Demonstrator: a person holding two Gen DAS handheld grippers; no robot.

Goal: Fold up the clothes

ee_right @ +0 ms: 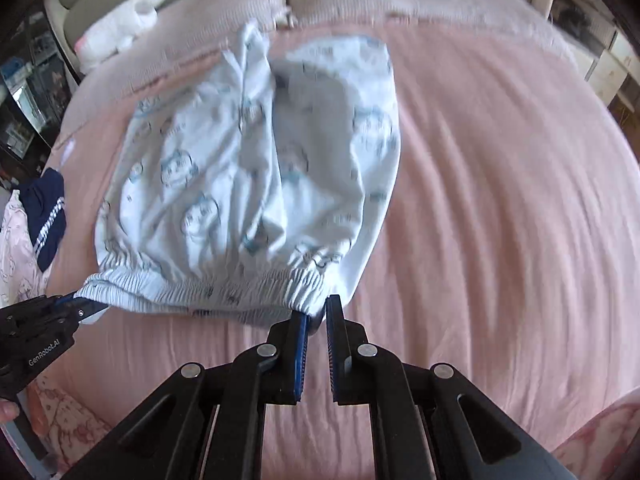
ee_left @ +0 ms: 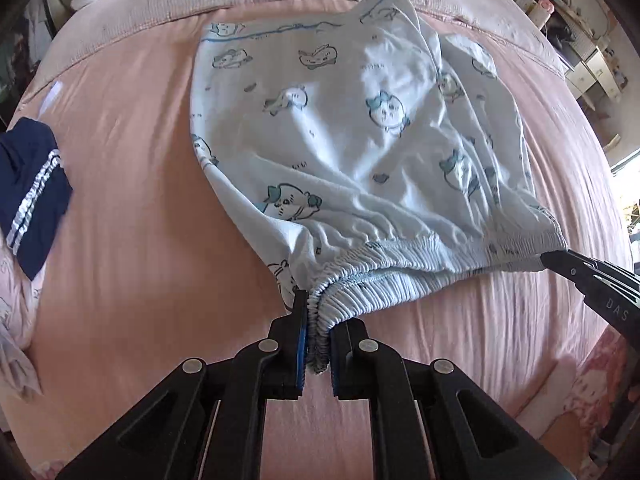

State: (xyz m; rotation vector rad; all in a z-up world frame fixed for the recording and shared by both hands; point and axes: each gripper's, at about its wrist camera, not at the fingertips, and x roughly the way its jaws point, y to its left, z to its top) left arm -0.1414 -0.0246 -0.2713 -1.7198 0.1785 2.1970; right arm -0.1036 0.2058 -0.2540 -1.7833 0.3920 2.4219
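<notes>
Our left gripper: clamps the pale blue cartoon-print shorts at the elastic waistband's left end.
Our right gripper: pinches that waistband's right end.
Writing: "GenRobot.AI", "DAS" beside the waistband.

The left hand-held gripper reaches forward with its fingers nearly together, clamping a bunched corner of the shorts' elastic waistband between the blue pads. The right hand-held gripper pinches the other end of the same waistband at its very fingertips, with a narrow gap further back. Each gripper enters the other's view from the side, level and well apart, the band stretched between them. A fingertip shows behind the left gripper
</notes>
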